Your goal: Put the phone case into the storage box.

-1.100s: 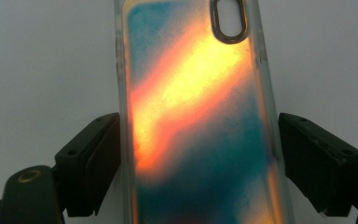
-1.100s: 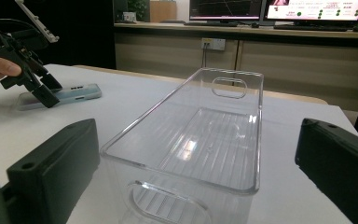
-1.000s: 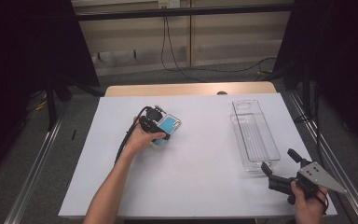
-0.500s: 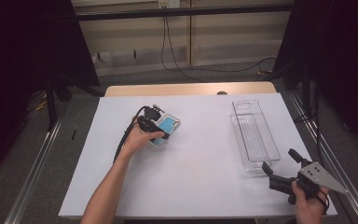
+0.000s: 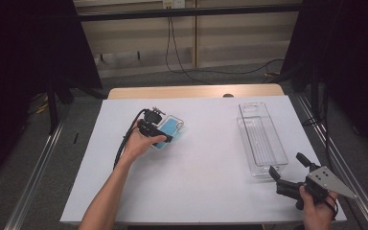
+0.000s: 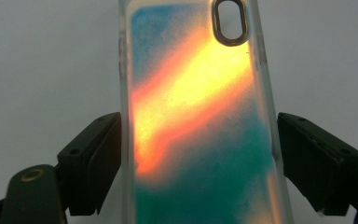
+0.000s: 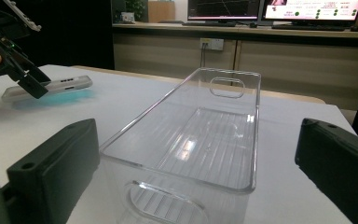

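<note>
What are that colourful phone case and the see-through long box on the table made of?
The teal-and-orange phone case with clear edges looks like soft clear plastic, perhaps silicone-like, over a glossy colour panel: its rim is translucent and the colours glow. The clear rectangular bin with a ribbed floor looks like hard, glossy acrylic-type plastic: you see straight through it, and its walls show sharp reflections.

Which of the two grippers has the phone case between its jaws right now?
The left gripper: its jaws straddle the blue-and-orange phone case. The right gripper faces the clear plastic bin, jaws open and empty.
</note>
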Demonstrator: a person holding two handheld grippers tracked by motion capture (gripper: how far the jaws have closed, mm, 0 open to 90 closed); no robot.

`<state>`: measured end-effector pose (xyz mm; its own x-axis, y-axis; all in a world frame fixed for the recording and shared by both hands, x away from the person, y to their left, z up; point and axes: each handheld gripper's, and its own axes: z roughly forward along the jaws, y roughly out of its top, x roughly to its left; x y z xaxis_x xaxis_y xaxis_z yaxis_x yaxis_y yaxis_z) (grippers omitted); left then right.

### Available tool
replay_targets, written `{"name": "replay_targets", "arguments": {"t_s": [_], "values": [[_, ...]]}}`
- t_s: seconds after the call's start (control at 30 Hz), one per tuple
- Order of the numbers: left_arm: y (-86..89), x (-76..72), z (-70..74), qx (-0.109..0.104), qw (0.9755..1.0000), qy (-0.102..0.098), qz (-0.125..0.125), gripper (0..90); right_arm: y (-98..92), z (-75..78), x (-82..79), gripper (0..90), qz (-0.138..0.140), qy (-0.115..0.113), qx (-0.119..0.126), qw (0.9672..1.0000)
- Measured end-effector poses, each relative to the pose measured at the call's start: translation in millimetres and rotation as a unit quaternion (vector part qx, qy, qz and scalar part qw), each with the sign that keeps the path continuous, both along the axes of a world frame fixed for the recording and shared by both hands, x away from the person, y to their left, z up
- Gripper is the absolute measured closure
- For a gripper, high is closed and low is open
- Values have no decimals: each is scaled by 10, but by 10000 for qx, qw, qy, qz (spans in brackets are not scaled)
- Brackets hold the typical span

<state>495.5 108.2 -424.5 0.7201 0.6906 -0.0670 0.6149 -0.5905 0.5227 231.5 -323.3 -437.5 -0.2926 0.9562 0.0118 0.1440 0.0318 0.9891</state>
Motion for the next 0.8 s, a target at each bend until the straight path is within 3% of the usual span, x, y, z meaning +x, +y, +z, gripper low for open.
{"name": "replay_targets", "arguments": {"t_s": [0.2,0.8], "values": [[12,-82,69,-87,9997,-196,110,170,2,0,-1,0,2,0,-2,10000],[20,-470,231,-279,9978,-593,24,170,-1,5,-7,0,1,-9,-11,10000]]}}
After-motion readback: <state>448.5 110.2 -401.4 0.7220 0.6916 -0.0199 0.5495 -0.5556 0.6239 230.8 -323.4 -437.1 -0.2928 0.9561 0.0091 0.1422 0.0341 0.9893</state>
